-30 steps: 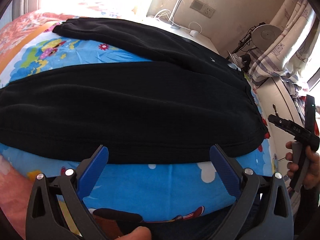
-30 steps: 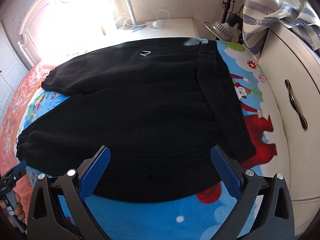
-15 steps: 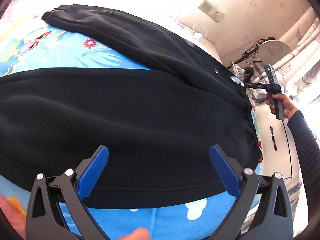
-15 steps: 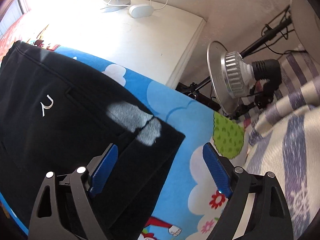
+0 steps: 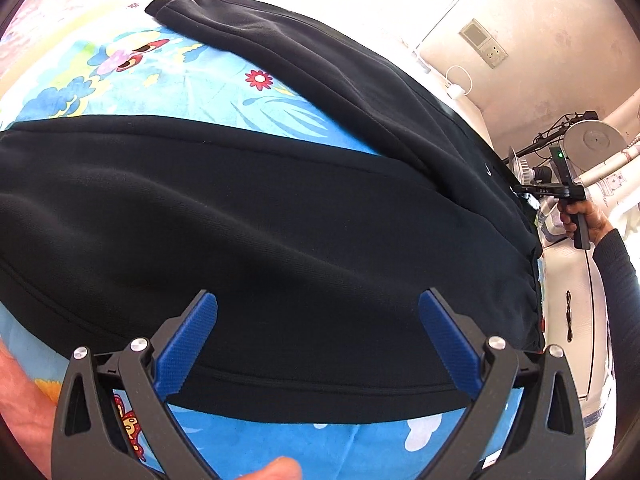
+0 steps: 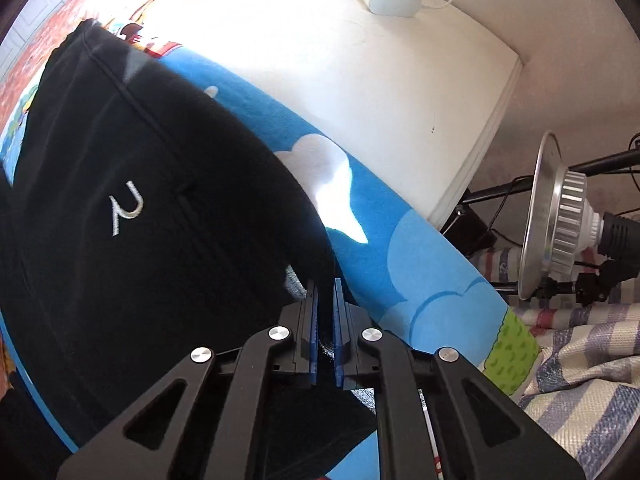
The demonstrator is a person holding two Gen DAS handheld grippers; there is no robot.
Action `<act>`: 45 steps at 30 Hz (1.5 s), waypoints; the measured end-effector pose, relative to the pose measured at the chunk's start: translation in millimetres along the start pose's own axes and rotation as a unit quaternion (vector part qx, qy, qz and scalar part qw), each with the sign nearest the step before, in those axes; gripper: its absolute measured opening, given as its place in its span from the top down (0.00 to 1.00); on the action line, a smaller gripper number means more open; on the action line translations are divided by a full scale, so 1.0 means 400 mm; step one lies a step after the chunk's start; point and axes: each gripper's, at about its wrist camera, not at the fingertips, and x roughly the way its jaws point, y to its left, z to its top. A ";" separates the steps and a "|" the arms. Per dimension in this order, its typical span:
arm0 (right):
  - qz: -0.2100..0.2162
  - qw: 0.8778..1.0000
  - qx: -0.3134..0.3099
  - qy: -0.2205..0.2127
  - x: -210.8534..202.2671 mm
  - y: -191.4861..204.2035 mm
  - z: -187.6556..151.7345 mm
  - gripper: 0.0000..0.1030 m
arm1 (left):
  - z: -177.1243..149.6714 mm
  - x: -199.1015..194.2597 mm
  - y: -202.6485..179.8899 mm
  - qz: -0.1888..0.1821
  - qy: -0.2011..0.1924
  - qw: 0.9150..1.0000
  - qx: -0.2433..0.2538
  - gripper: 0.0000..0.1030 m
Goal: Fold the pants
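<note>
Left wrist view: my left gripper (image 5: 318,344) hangs with its blue pads spread wide and nothing between them. The black sweatpants (image 5: 280,220) lie flat on the cartoon bedsheet (image 5: 168,80), legs splayed in a V; the near leg runs straight across ahead of my jaws, its lower hem just under the tips.

Left view, far right: I see my right gripper (image 5: 524,190) at the waistband's far corner, past the right fingertip, held by the right hand (image 5: 580,216). From here I cannot tell its jaw state.

Right wrist view: this settles it. The right jaws are pinched nearly together on the waistband corner (image 6: 320,276), with dark fabric passing between the pads. The embroidered logo (image 6: 126,208) sits left of and ahead of the jaws; blue sheet lies just to their right.

Only in the right view: a white bedside table (image 6: 320,60) ahead, a studio lamp (image 6: 560,216) and a striped cloth (image 6: 580,360) off to the right.

Step in hand: I judge this the first fold, far leg over near leg, with only the waist end secured.

Next move: my left gripper needs to reach the far leg's cuff (image 5: 172,4), well ahead and left of its jaws, and close on it, so both ends carry over together.

Risk: lifting with one end alone would likely drag and bunch the fleece.
</note>
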 end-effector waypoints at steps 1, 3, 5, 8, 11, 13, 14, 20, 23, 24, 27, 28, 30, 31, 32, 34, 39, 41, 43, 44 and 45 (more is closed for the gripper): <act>-0.003 1.000 0.004 -0.024 -0.044 0.009 -0.005 0.93 | 0.006 0.004 -0.009 -0.008 -0.001 1.000 0.000 0.02; -0.013 0.996 0.003 -0.091 -0.169 0.059 -0.041 0.94 | 0.019 0.002 -0.020 -0.029 -0.006 1.000 0.005 0.02; -0.033 0.987 -0.015 -0.158 -0.301 0.152 -0.111 0.94 | 0.026 -0.009 -0.035 -0.043 -0.016 0.999 0.018 0.02; -0.038 0.972 -0.050 -0.228 -0.430 0.331 -0.258 0.94 | 0.027 -0.030 -0.045 -0.073 -0.031 0.997 0.025 0.02; -0.005 0.967 -0.064 -0.245 -0.431 0.516 -0.440 0.94 | 0.026 -0.038 -0.042 -0.131 -0.031 0.991 0.009 0.03; 0.026 0.971 -0.046 -0.234 -0.372 0.599 -0.538 0.94 | 0.030 -0.040 -0.032 -0.170 -0.031 0.985 -0.001 0.11; 0.043 0.973 -0.028 -0.223 -0.328 0.622 -0.569 0.94 | 0.037 -0.035 -0.023 -0.183 -0.029 0.983 -0.005 0.13; 0.065 0.976 0.039 -0.202 -0.182 0.689 -0.655 0.94 | 0.158 0.072 0.054 -0.256 -0.005 0.964 -0.077 0.42; 0.062 0.973 0.045 -0.218 -0.206 0.673 -0.658 0.94 | 0.220 0.108 0.117 -0.223 -0.021 0.967 -0.122 0.49; 0.059 0.973 0.042 -0.220 -0.217 0.671 -0.655 0.94 | 0.243 0.117 0.132 -0.226 -0.025 0.965 -0.131 0.49; 0.052 0.974 0.031 -0.218 -0.224 0.668 -0.652 0.94 | 0.300 0.159 0.168 -0.202 -0.023 0.966 -0.158 0.50; 0.051 0.975 0.028 -0.216 -0.224 0.667 -0.649 0.94 | 0.320 0.177 0.175 -0.199 -0.018 0.966 -0.162 0.50; 0.049 0.976 0.022 -0.211 -0.221 0.665 -0.642 0.94 | 0.350 0.222 0.188 -0.186 -0.001 0.966 -0.180 0.50; 0.049 0.977 0.019 -0.209 -0.218 0.664 -0.640 0.94 | 0.363 0.248 0.194 -0.196 0.009 0.962 -0.190 0.51; 0.048 0.977 0.017 -0.205 -0.215 0.662 -0.635 0.94 | 0.381 0.277 0.180 -0.202 0.019 0.960 -0.193 0.53; 0.047 0.979 0.008 -0.198 -0.210 0.660 -0.628 0.94 | 0.405 0.316 0.173 -0.186 0.033 0.963 -0.195 0.77; 0.005 0.981 -0.013 -0.194 -0.257 0.633 -0.634 0.94 | 0.360 0.149 0.139 -0.201 -0.019 0.965 -0.168 0.96; -0.008 0.980 -0.007 -0.199 -0.289 0.607 -0.659 0.94 | 0.277 0.031 0.116 -0.197 -0.047 0.970 -0.137 0.96; -0.011 0.981 0.004 -0.193 -0.294 0.578 -0.692 0.94 | 0.158 -0.046 0.104 -0.187 -0.063 0.975 -0.106 0.96; -0.007 0.982 0.013 -0.186 -0.282 0.564 -0.712 0.94 | 0.090 -0.061 0.112 -0.190 -0.057 0.975 -0.102 0.96; 0.002 0.984 0.027 -0.175 -0.264 0.549 -0.730 0.94 | 0.029 -0.060 0.124 -0.197 -0.045 0.974 -0.105 0.96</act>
